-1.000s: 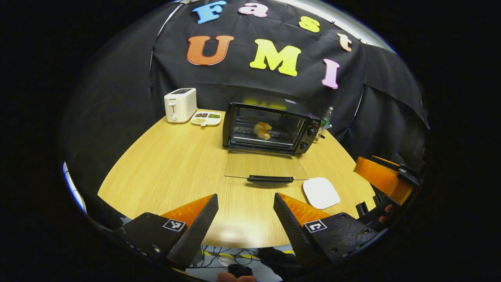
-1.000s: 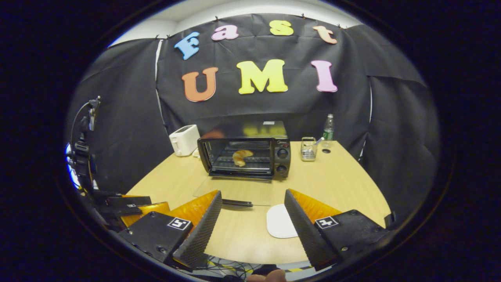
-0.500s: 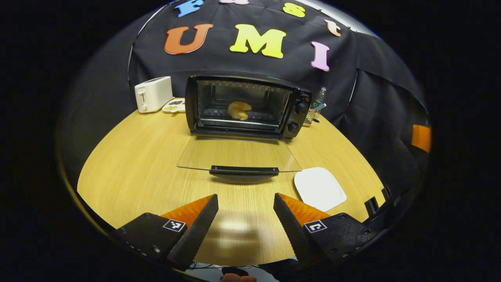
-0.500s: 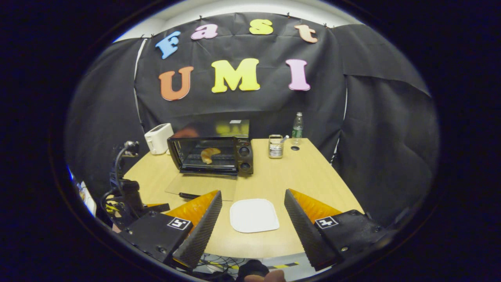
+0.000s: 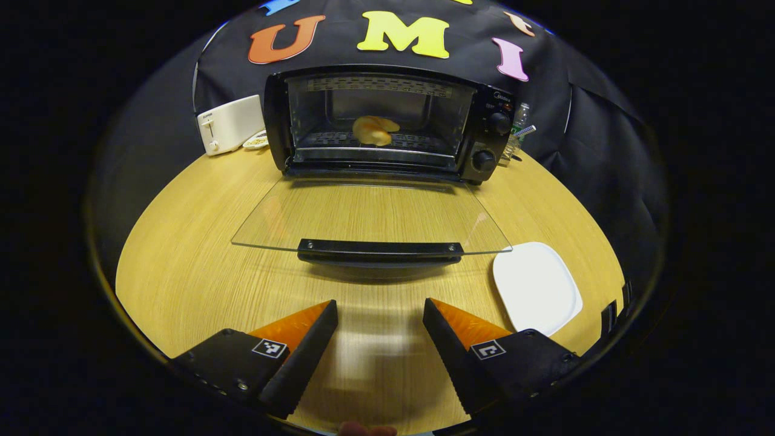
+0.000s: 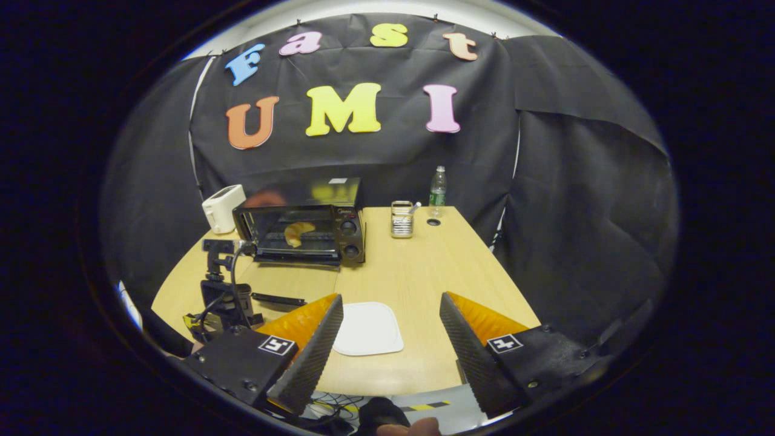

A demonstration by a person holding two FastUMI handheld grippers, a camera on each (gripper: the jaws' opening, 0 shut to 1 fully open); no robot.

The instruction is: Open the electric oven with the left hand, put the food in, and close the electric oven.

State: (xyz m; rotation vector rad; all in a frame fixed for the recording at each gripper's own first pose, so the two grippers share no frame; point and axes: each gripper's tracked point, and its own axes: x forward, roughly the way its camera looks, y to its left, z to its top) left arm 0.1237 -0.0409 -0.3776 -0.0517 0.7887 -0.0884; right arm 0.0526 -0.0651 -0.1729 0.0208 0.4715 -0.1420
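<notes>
The black electric oven (image 5: 387,115) stands at the back of the wooden table, its glass door (image 5: 369,212) folded down flat. A croissant (image 5: 374,130) lies on the rack inside. The door's black handle (image 5: 378,249) is just ahead of my left gripper (image 5: 378,303), which is open, empty and low over the table. My right gripper (image 6: 391,297) is also open and empty, held near the table's front edge above a white plate (image 6: 368,328). From there the oven (image 6: 303,227) and croissant (image 6: 298,231) lie far off to the left.
A white toaster (image 5: 230,124) stands left of the oven, and the white plate (image 5: 536,287) lies right of the door. A wire utensil holder (image 6: 401,219) and a water bottle (image 6: 437,191) stand at the back. The left gripper's camera mount and cable (image 6: 219,266) rise near the door handle (image 6: 278,299).
My left gripper has moved forward and lower toward the open door's handle. The right gripper has swung rightward, so the oven has drifted left and the plate now sits between its fingers.
</notes>
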